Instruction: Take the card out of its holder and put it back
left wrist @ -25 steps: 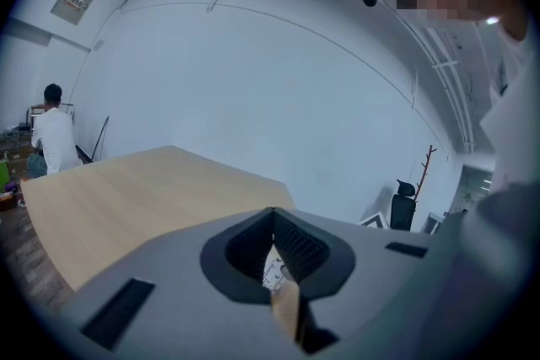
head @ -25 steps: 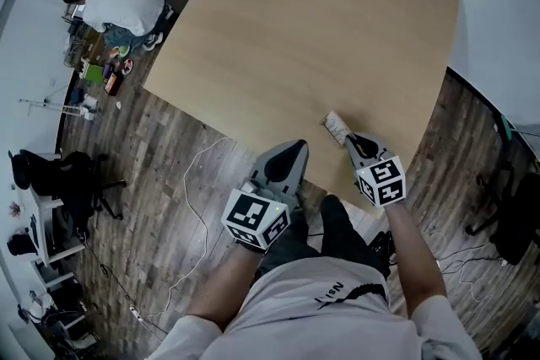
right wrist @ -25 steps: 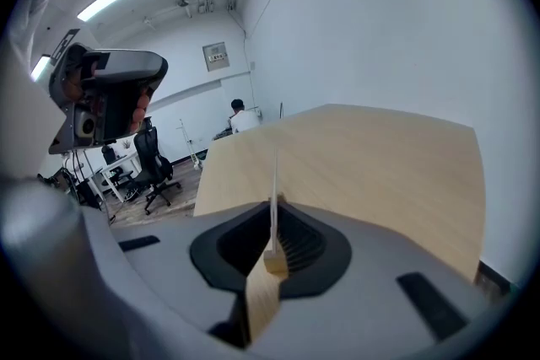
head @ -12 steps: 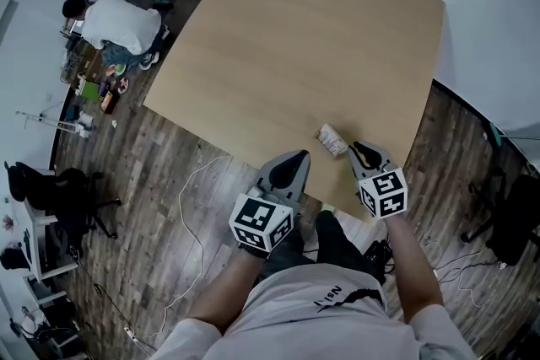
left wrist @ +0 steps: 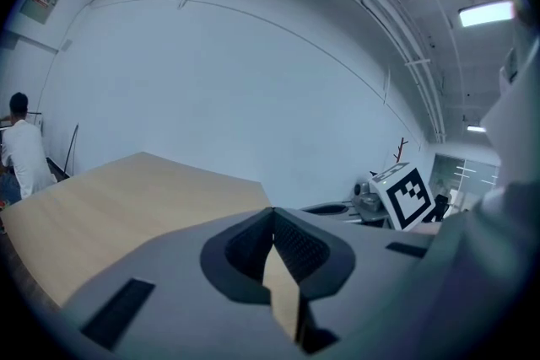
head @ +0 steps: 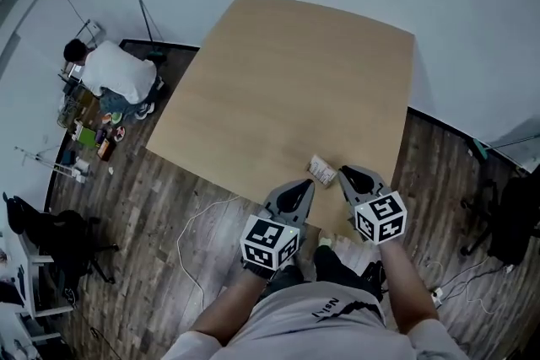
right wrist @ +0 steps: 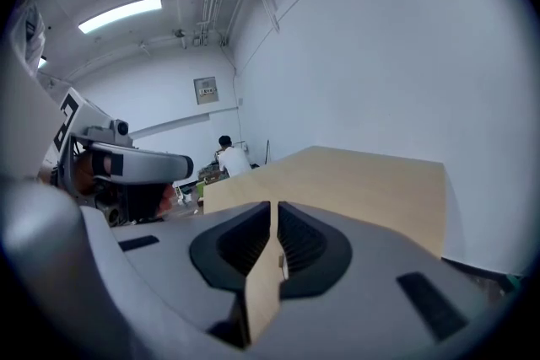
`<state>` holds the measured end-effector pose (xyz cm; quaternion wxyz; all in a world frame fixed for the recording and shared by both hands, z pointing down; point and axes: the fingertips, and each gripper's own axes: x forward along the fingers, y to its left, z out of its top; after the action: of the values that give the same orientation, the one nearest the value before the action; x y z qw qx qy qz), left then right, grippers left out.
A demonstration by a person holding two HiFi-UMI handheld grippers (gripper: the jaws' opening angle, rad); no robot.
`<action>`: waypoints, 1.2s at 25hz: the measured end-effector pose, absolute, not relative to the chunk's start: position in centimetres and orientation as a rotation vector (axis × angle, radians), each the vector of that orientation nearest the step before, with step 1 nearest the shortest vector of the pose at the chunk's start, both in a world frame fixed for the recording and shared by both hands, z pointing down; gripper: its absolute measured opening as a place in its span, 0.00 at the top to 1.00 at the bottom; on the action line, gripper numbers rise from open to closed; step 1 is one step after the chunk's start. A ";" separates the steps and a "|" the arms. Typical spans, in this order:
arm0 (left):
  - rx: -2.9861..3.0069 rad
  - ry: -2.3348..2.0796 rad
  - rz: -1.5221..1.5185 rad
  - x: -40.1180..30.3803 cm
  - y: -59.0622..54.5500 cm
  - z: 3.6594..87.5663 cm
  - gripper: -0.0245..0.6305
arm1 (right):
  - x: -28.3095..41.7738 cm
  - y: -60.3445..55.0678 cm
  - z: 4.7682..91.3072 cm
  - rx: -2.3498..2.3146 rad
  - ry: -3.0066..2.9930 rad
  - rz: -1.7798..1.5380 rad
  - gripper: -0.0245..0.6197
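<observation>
Head view: you look down on a tan desk (head: 287, 80), with both of your tongs over its near edge.
Left tongs (head: 300, 188): the two sides are pressed together at the tip, and nothing is in them.
Left tongs view: the tip (left wrist: 272, 215) points out over the desk top, and you can see the marker cube of the other tongs off to the right.
Right tongs (head: 346, 172): the two sides are pressed together with only a very thin line between them, and nothing is pinched.
Right tongs view: the tip (right wrist: 272, 211) points along the desk toward the far wall.
Card holder (head: 321, 169): it lies flat on the desk between the two tips, just in front of them and a bit nearer the right tongs. Neither tongs holds it.
Card: too small to tell apart from its holder.
Floor (head: 152, 206): dark wood boards, with a white cable (head: 187, 223) to the left of the left tongs.
Person (head: 114, 72): in a white top, bent over, far off to the left of both tongs.
</observation>
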<state>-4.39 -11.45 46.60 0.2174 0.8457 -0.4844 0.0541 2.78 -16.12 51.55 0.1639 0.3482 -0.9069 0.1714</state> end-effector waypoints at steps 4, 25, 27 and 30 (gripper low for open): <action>2.369 -1.319 0.135 -4.3 -10.8 44.9 0.94 | 2.0 -14.8 47.6 1.048 -2.657 0.482 0.92; 2.475 -1.291 0.064 -3.9 -8.7 39.3 0.94 | 1.4 -10.7 39.6 1.151 -2.769 0.366 0.94; 2.475 -1.288 0.068 -3.9 -8.6 39.4 0.94 | 1.5 -10.6 39.6 1.157 -2.768 0.369 0.94; 2.475 -1.286 0.070 -4.0 -8.6 39.3 0.94 | 1.5 -10.7 39.7 1.159 -2.768 0.372 0.94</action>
<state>-3.99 -8.63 39.35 0.1749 0.8735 -0.4537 0.0246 1.50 -10.65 39.69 0.0591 0.3827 -0.9138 0.1228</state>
